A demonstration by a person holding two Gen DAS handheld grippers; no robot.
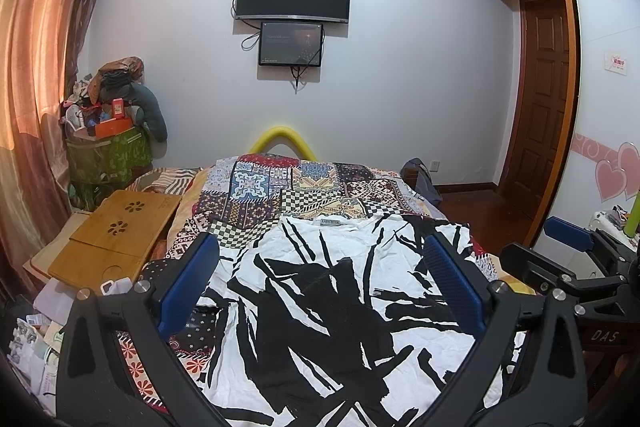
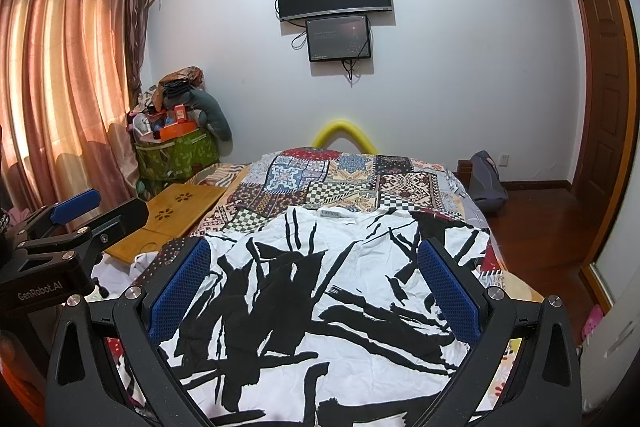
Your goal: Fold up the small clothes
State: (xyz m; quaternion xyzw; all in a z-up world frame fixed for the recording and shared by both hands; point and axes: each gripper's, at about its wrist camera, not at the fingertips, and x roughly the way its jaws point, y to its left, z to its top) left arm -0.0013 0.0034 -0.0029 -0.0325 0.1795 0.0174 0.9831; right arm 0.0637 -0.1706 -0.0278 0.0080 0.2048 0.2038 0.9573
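A white shirt with black brush-stroke print (image 1: 336,307) lies spread flat on the bed, collar label at the far end; it also shows in the right wrist view (image 2: 320,299). My left gripper (image 1: 320,259) is open and empty, held above the shirt's near part. My right gripper (image 2: 316,263) is open and empty, also above the shirt. The right gripper shows at the right edge of the left wrist view (image 1: 576,247). The left gripper shows at the left edge of the right wrist view (image 2: 76,211).
The shirt lies on a patchwork quilt (image 1: 288,187) covering the bed. A bamboo lap tray (image 1: 116,239) sits at the bed's left side. A green bag piled with clutter (image 1: 108,147) stands by the curtain. A door (image 1: 540,107) and wood floor are on the right.
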